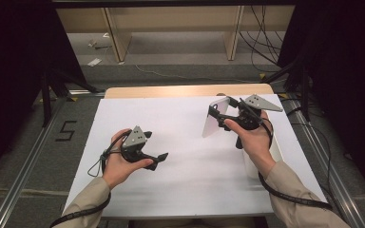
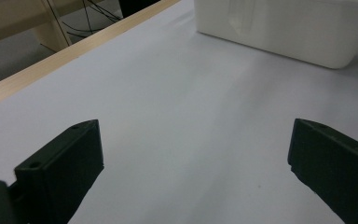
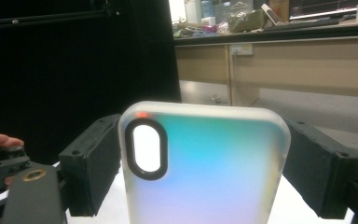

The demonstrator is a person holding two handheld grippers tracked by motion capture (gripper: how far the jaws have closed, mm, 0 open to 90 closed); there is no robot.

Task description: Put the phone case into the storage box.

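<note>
A translucent phone case (image 3: 214,177) with a black-ringed oval camera cutout stands upright between the jaws of my right gripper (image 3: 205,154), and both pads press on its side edges. In the high view that case (image 1: 214,121) looks white and hangs above the right half of the table, with the right gripper (image 1: 221,108) shut on it. My left gripper (image 1: 158,160) hovers low over the white table sheet (image 1: 185,185) at the left, its jaws pointing right. They stand wide apart in the left gripper view (image 2: 193,140), with just bare sheet between them.
A white rectangular box (image 2: 284,32) sits on the sheet ahead of the left gripper; in the high view the box (image 1: 276,149) lies partly under the right forearm. The table's wooden far edge (image 1: 185,90) borders the sheet. Metal rails and cables run along the floor on both sides.
</note>
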